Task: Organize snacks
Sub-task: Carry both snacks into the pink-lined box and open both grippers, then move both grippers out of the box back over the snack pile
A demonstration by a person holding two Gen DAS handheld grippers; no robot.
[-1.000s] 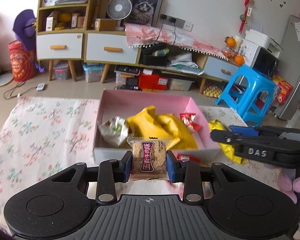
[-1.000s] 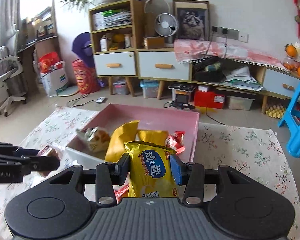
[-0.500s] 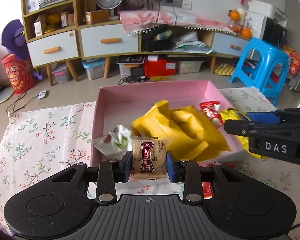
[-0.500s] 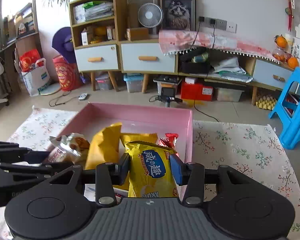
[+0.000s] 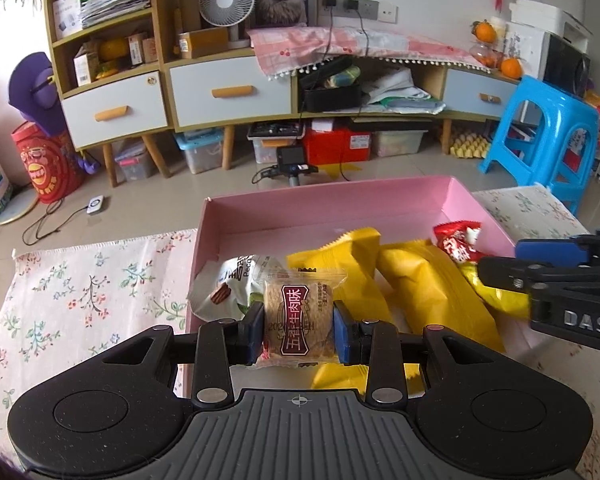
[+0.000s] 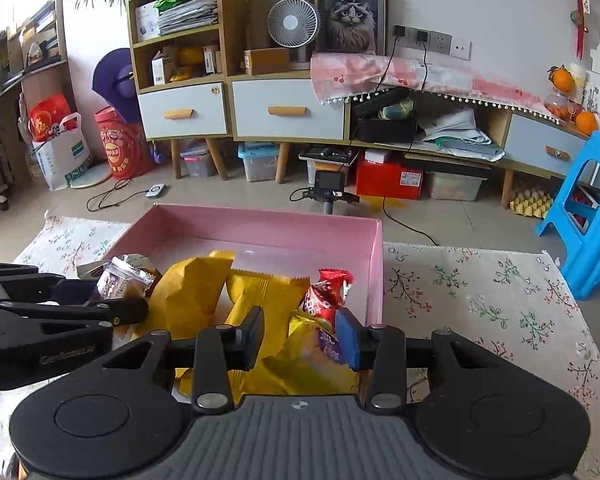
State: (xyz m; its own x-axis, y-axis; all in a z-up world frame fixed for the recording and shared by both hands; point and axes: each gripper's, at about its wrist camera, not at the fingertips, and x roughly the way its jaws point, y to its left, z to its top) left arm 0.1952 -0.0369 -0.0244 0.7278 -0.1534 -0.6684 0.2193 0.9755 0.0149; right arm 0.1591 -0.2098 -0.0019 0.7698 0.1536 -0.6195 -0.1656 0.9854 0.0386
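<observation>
While the left gripper (image 5: 299, 326) clamped a clear-wrapped square biscuit packet (image 5: 299, 316) at lower centre, over the pink rectangular cardboard box (image 5: 328, 200), the right gripper (image 6: 300, 334) sat spread wide, holding nothing, above a yellow crinkled chip bag (image 6: 300, 364) in the box.

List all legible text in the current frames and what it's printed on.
"五香牛肉味": cracker packet clamped in the left gripper.
"DAS": side of the right gripper, seen from the left wrist.
Embossed lettering on the left gripper body in the right wrist view: too blurred.
Yellow chip bag, red candy wrapper, white-green pouch: print unreadable.
</observation>
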